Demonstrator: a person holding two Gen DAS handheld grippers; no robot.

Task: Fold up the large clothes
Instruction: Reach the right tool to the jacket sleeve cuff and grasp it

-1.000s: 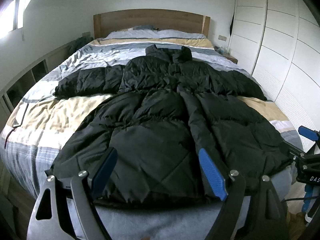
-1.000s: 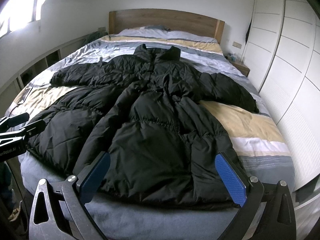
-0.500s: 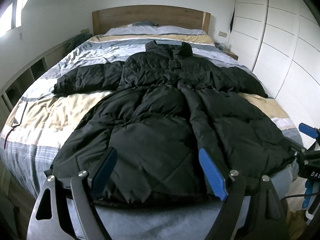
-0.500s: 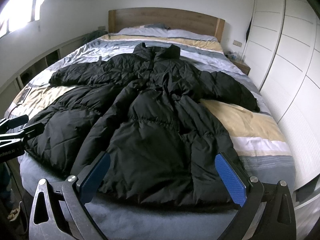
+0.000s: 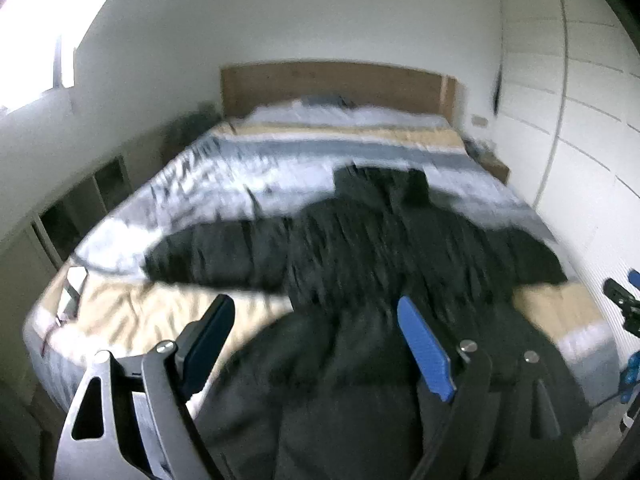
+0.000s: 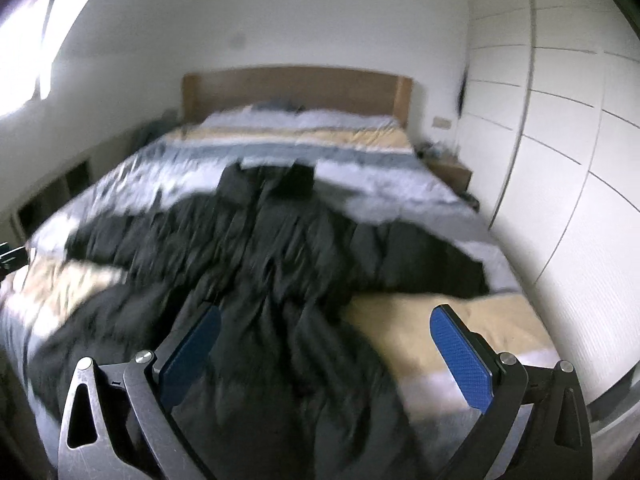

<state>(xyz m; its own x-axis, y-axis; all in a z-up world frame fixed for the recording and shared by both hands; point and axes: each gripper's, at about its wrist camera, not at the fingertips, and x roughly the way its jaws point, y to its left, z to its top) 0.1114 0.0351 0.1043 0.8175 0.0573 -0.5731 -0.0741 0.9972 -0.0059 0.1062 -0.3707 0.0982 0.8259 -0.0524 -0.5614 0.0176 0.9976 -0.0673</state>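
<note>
A: What is shown nearest the cameras?
B: The left gripper is seen with its jaws spread wide and nothing held between them. The right gripper is likewise seen released, its blue pads well apart and empty. Both are held above the foot end of the bed.

A: Where is the garment located?
B: A black padded coat is laid flat on the striped bedspread, hem towards the cameras and collar towards the far end. One sleeve is spread to the left, the other sleeve to the right. Both views are blurred, so the quilting cannot be made out in detail.

A: What is seen beyond the coat?
B: Pillows are set against a wooden headboard. A white wardrobe is seen along the right wall, low open shelving along the left.
</note>
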